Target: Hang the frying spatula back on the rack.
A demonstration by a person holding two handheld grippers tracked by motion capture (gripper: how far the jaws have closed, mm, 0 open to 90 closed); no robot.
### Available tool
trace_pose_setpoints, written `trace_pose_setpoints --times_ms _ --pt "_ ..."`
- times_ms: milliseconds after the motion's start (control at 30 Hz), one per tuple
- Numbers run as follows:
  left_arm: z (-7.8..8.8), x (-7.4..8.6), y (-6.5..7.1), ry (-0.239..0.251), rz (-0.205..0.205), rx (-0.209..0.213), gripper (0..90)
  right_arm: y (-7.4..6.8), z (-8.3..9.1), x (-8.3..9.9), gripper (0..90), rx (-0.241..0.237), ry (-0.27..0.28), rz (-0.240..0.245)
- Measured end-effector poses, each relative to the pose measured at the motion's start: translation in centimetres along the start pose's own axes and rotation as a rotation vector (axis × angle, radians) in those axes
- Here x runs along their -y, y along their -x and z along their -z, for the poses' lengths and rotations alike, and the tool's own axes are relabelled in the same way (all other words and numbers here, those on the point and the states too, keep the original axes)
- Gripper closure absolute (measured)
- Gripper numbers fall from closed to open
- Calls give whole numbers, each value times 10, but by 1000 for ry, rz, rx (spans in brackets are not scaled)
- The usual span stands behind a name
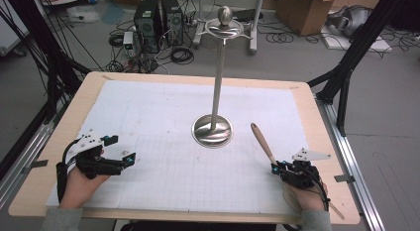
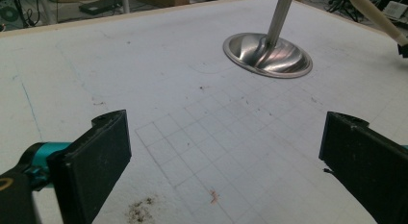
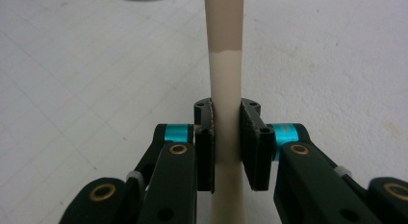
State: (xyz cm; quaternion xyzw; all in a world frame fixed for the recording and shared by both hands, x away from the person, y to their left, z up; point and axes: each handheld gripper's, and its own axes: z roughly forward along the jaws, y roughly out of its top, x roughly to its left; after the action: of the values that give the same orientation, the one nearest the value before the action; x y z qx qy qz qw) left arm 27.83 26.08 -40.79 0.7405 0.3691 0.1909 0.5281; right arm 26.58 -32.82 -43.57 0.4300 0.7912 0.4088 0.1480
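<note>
Your right gripper [image 3: 226,137] is clamped on the stick [image 1: 262,143], your left gripper [image 2: 226,152] gapes empty, and the stand [image 1: 213,131] waits untouched

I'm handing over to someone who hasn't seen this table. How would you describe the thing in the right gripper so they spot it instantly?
Start at the tall metal stand in the middle of the white gridded mat. Just right of its round base, a slim wooden stick slants up from the right gripper, whose jaws are shut on it. Its far end is darker brown and its lower shaft pale cream, unlike the shiny stand.
</note>
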Motion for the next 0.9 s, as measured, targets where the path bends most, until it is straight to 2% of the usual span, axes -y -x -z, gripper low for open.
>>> trace_pose_setpoints --times_ms 200,333,633,900 --pt "0 0 0 2 4 -2 45 1 9 -5 781 -15 46 -12" --pt "0 0 -1 0 3 -1 45 1 13 -9 782 -22 62 -2" --pt "2 0 -1 10 6 -1 45 -1 22 -23 782 -43 78 9" --pt "1 0 0 3 0 1 45 -6 39 -43 782 -54 87 37"
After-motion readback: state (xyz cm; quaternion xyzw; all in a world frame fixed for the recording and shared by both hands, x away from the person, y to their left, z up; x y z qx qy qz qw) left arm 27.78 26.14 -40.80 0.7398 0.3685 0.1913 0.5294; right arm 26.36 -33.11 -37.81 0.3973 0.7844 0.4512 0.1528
